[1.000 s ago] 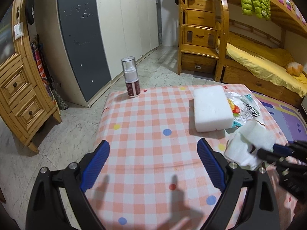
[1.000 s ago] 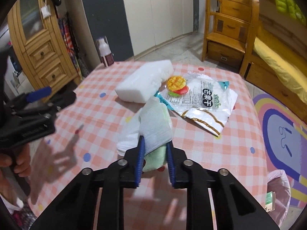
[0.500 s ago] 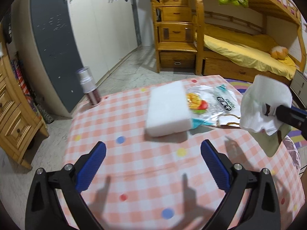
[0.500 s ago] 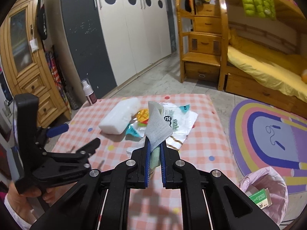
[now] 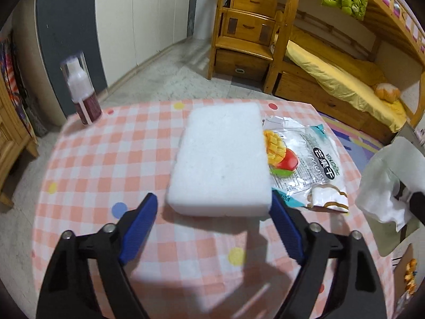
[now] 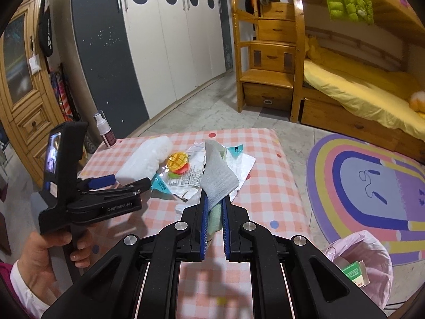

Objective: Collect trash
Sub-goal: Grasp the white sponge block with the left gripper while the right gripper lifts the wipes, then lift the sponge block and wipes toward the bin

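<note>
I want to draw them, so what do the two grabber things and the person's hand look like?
Each gripper is black with blue ribbed pads on its fingers and silver screw heads at the joints: the left gripper, the right gripper. The left one has white "GenRobot.AI" lettering on its side and a small screen at the back. The person's left hand is bare, with a white cuff and pink sleeve.

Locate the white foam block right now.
On the checked table, the white foam block lies between the left gripper's open fingers, its right edge overlapping the mango snack bag.
</note>
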### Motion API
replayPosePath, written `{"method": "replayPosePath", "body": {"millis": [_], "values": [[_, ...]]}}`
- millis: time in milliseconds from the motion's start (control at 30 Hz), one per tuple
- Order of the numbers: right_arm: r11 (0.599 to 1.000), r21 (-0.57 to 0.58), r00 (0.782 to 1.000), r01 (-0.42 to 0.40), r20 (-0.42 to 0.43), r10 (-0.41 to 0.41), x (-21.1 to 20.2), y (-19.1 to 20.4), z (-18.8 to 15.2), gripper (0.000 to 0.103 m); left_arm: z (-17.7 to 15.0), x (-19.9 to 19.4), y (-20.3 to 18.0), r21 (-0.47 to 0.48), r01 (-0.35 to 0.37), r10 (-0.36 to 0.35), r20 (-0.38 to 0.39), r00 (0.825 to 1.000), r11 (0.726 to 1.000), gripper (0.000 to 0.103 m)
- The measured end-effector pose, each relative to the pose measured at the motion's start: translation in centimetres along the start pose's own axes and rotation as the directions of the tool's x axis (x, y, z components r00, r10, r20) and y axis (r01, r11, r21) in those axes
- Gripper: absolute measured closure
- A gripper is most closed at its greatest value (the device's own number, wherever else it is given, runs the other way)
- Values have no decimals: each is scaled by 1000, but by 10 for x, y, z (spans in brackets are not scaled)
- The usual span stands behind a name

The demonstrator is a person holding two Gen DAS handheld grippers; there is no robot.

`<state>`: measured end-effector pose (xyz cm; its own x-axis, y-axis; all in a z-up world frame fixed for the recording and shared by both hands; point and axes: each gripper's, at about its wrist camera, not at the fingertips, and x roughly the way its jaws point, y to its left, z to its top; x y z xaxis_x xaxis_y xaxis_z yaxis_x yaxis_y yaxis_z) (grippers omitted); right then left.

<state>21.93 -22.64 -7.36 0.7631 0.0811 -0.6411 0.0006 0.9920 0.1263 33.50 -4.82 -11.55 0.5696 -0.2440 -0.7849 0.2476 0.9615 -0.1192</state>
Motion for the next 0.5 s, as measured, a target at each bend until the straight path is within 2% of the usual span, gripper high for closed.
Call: {"method": "replayPosePath", "body": {"millis": [33,133,267,433,500], "values": [[1000,-2,1000,-1,0,1,-1,-1,-1,94,0,0,4,-17,21,-21,2,1000,1000,38],[1000,-7,1000,2,6,-2,-6,-2,-3,94,-1,-15,7,-25,67,-66,59,996,997,45],[1000,-6,1000,7,22,-7,-21,-6,-8,94,-13,-53,-1,20,42,-44,133,990,999,47],[1000,0,999,14,35,-14,-38,-15,-15,94,-41,-92,-26,102,-3,-14,167,986,995,47],[1000,8,999,20,37,-20,-45,-20,-20,94,-53,-104,-42,154,-43,12,195,981,987,46]]}}
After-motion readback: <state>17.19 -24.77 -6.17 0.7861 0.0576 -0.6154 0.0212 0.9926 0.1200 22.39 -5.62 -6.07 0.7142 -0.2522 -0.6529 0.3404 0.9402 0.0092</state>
